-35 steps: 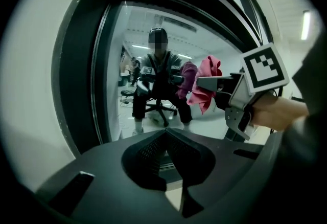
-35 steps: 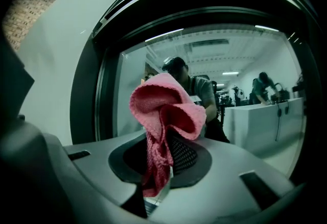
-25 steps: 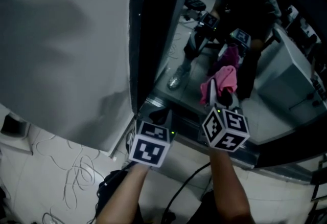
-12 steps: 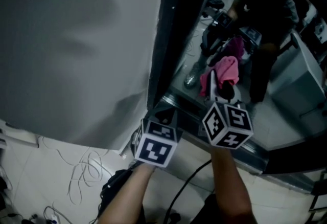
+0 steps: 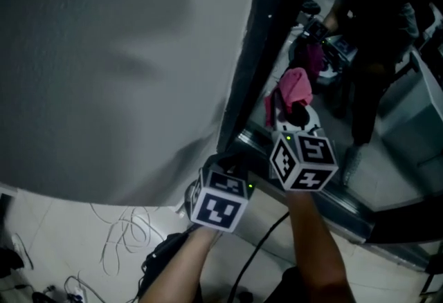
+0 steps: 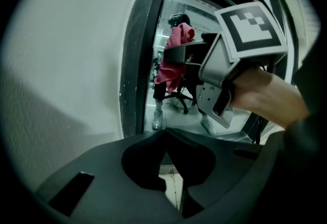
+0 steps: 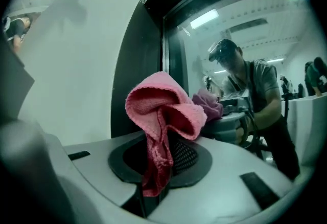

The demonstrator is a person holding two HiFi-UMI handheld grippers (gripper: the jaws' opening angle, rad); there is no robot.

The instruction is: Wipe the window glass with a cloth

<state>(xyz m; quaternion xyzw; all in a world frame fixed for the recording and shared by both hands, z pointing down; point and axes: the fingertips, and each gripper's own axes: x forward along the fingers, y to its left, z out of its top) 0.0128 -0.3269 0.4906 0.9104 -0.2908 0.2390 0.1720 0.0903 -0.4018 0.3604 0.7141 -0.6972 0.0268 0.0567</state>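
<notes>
Soft, light and likely to bunch, the pink cloth [image 7: 162, 110] is being pinched by a gathered fold, its surest hold, in the right tongs [image 7: 153, 187] near the window glass [image 7: 240, 18], while the left tongs [image 6: 166, 131], closed on nothing, are hovering beside that glass's lower corner.
</notes>
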